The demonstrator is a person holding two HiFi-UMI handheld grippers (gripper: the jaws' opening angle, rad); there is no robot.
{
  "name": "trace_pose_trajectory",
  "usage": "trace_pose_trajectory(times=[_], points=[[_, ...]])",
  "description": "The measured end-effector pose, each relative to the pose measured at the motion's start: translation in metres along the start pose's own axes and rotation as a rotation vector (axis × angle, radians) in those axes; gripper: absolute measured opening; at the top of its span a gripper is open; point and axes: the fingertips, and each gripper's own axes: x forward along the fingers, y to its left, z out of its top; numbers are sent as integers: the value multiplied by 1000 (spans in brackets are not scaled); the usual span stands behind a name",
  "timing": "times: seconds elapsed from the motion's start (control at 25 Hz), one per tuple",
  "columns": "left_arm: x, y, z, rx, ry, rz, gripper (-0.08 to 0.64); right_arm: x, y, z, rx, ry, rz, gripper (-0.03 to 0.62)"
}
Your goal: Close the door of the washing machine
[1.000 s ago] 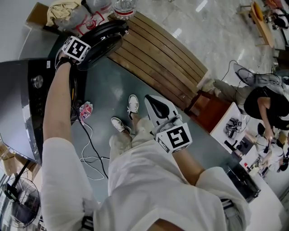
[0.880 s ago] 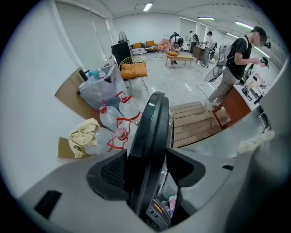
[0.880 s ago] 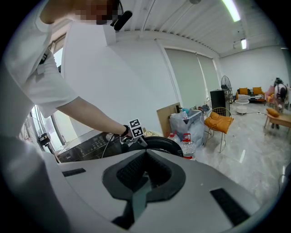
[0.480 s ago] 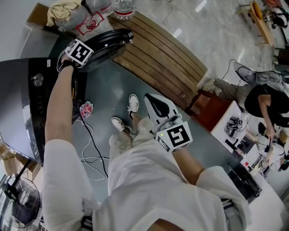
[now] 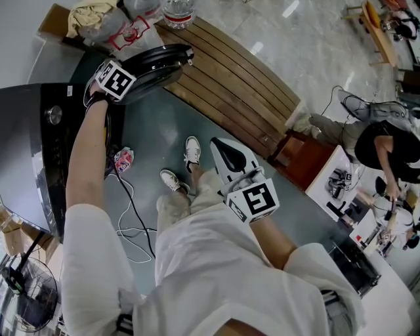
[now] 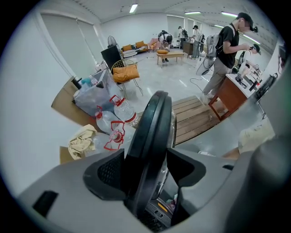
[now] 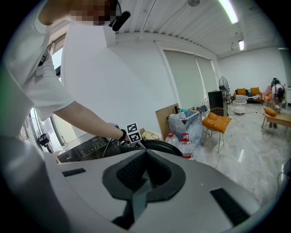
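The left gripper (image 6: pixel 146 169) is clamped on the rim of the round black glass-centred door (image 5: pixel 154 62), its jaws having just been closing onto it. The door stands raised at the far left, above the black top-loading washing machine (image 5: pixel 39 151). The right gripper (image 7: pixel 145 154) hangs near the middle over the dull grey-green floor (image 5: pixel 164 125), jaws pressed together and holding nothing. A brown slatted wooden platform (image 5: pixel 230 72) runs along the far side, with pale glossy tiles (image 5: pixel 308 39) beyond. Clear plastic water bottles (image 5: pixel 180 13) stand at the far left. A white cable (image 5: pixel 134 216) trails across the near floor.
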Motion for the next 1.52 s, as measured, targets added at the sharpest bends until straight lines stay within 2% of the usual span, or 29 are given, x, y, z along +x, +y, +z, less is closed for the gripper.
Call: trace_pose_trajectory(times=[0.24, 0.48, 0.88, 1.24, 1.36, 1.52], points=[[1, -12, 0, 32, -113, 12, 287, -8, -4, -3, 2, -5, -9, -2], [-13, -31, -1, 23, -183, -68, 287, -9, -2, -6, 3, -6, 1, -2], [-16, -74, -20, 144, -134, -150, 290, -11, 10, -9, -2, -14, 26, -2], [-20, -96, -39, 210, -91, -158, 304, -15, 29, -13, -9, -13, 37, -2], [-24, -106, -47, 240, -87, -194, 304, -20, 36, -17, -12, -14, 34, -2], [-33, -121, -59, 273, -75, -279, 304, -28, 42, -24, -6, -9, 28, -2]])
